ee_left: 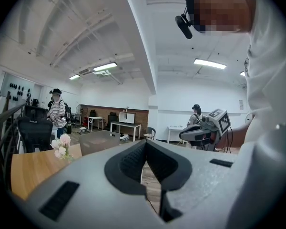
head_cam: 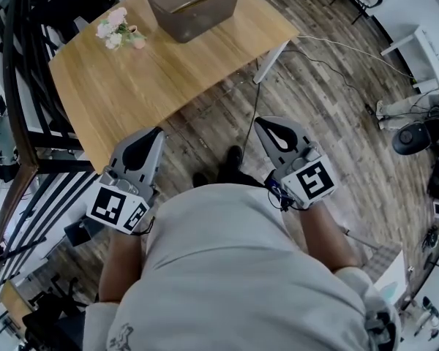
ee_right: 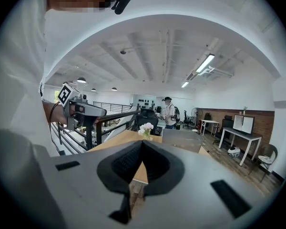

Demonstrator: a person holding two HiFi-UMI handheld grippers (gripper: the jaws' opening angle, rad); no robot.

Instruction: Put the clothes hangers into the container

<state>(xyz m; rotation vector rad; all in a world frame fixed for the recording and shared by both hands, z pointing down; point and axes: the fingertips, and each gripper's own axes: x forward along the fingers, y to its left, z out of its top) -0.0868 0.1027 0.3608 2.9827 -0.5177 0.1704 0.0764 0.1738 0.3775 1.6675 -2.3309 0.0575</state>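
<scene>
A translucent grey container stands at the far end of the wooden table; a thin tan strip shows inside it, and I cannot tell what it is. No clothes hanger lies in plain sight. My left gripper and right gripper are held close to the body, over the floor just short of the table's near edge, both shut and empty. In the left gripper view the jaw tips meet, with the container far beyond. In the right gripper view the tips also meet, and the container is beyond them.
A small bunch of pink and white flowers sits on the table's left part. A black railing runs along the left. A cable trails over the wood floor by the white table leg. A person in a striped top stands beyond the table.
</scene>
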